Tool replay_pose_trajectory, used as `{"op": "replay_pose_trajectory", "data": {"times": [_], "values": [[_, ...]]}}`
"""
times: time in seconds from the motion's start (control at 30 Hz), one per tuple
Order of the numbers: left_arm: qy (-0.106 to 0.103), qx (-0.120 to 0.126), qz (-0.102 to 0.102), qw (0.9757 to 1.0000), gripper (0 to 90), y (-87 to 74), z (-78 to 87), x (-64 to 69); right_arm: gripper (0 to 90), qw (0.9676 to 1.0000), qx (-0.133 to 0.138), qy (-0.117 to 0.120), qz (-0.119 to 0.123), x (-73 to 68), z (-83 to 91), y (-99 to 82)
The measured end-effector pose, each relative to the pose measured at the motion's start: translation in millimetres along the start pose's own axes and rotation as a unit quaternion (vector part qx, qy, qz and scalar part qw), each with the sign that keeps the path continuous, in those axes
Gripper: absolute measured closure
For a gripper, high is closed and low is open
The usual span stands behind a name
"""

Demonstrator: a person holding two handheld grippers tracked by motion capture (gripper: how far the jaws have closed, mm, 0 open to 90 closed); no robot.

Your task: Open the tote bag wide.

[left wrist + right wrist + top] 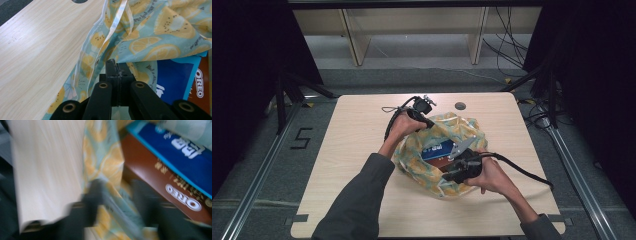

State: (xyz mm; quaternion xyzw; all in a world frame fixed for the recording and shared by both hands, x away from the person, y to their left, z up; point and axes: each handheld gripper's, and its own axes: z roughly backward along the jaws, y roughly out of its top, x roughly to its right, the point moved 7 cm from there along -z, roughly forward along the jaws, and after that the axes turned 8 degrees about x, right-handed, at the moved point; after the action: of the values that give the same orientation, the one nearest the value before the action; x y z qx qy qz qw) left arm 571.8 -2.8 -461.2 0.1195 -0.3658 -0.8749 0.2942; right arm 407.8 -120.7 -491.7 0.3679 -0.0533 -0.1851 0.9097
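Mid-table, on the light wood table (pixel 357 150), sits my lemon-print bag (pixel 462 131), crumpled w/ its mouth open toward the camera above. Left tool (pixel 426 123) is at the far-left edge of the bag, and in the left gripper view (pixel 117 75) its jaws are pinched tight together on the bag's edge, fabric bunching up right at the tips, so that one's clamped on the cloth. A pale ribbon-like strip (pixel 117 17) of the bag runs up from there.

Right tool (pixel 446 176) is down at the near side of the bag, grey plate on top, cable trailing off to the right. The right gripper view is super blurry tbh, but the jaws (pixel 117 195) look spread apart w/ a fold of the bag's rim hanging between them. Can't tell if either pad is actually pressing it, doesn't look gripped.

Inside the bag: a blue box (pixel 438 150) lying flat and a brown Oreo box (pixel 441 164) just beside it, touching, on the side nearer me. Both show in the gripper views too, w/ the Oreo logo readable on the brown one (pixel 185 200) and the blue one (pixel 175 77) partly under the cloth.

Also a small dark round hole (pixel 460 106) in the table, just past the bag.
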Motion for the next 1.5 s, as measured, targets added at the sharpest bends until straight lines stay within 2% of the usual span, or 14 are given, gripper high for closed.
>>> {"op": "replay_pose_trajectory", "data": {"times": [0.07,0.33,0.47,0.53,0.63,0.77,0.83,0.97,1.07,1.3,1.33,1.4,1.43,1.5], "values": [[0.005,0.001,0.004,1.0,89.3,-0.6,-0.3,-3.5,90.0,0.9999,-0.01,0.009,0.005,-6.9,2.3,-9.4],[0.036,-0.003,0.019,0.9992,89.4,-0.7,-14.3,-20.9,90.0,0.9956,-0.079,0.048,0.011,-41.1,-10.4,-61.8],[0.038,-0.006,0.028,0.9988,89.0,-3.9,-20.9,-22.9,87.4,0.9955,-0.077,0.054,-0.01,-44.3,-5.2,-58.7],[0.033,-0.003,0.032,0.9989,87.3,-4.0,-21.2,-21.5,72.8,0.9977,-0.046,0.041,-0.027,-37.2,8.4,-44.8],[0.024,-0.005,0.026,0.9994,80.4,-3.3,-17.9,-17.4,64.6,0.9987,0.027,-0.012,-0.042,-17.0,33.1,-16.5],[0.014,0.003,0.019,0.9997,70.5,2.7,-8.6,-9.3,62.0,0.9885,0.094,-0.101,-0.061,27.4,53.5,14.4],[0.015,0.007,0.01,0.9998,66.7,5.6,-3.2,-4.8,64.0,0.9848,0.11,-0.114,-0.07,43.3,49.2,22.7],[0.001,0.017,-0.001,0.9999,58.5,8.3,13.1,4.8,65.3,0.9859,0.073,-0.133,-0.069,59.5,20.4,21.3],[-0.005,0.042,0.006,0.9991,53.1,8.6,29.8,11.1,65.6,0.9854,0.059,-0.135,-0.086,62.3,18.2,15.5],[0.004,0.061,0.008,0.9981,44.6,-8.5,58.3,19.5,63.6,0.9818,0.083,-0.14,-0.098,64.0,31.4,12.9],[0.001,0.07,-0.015,0.9974,43.9,-10.3,60.8,16.6,63.2,0.9808,0.09,-0.142,-0.099,64.6,31.8,13.2],[0.006,0.078,0.009,0.9969,42.7,-16.5,68.1,19.6,62.2,0.9821,0.082,-0.14,-0.095,66.0,35.8,12.4],[0.007,0.081,0.02,0.9965,41.9,-19.6,72.3,21.1,61.8,0.9798,0.092,-0.146,-0.102,66.7,35.1,12.9],[0.008,0.09,0.024,0.9956,39.8,-24.4,79.5,22.4,61.1,0.9812,0.086,-0.144,-0.096,67.7,38.1,11.2]]}}
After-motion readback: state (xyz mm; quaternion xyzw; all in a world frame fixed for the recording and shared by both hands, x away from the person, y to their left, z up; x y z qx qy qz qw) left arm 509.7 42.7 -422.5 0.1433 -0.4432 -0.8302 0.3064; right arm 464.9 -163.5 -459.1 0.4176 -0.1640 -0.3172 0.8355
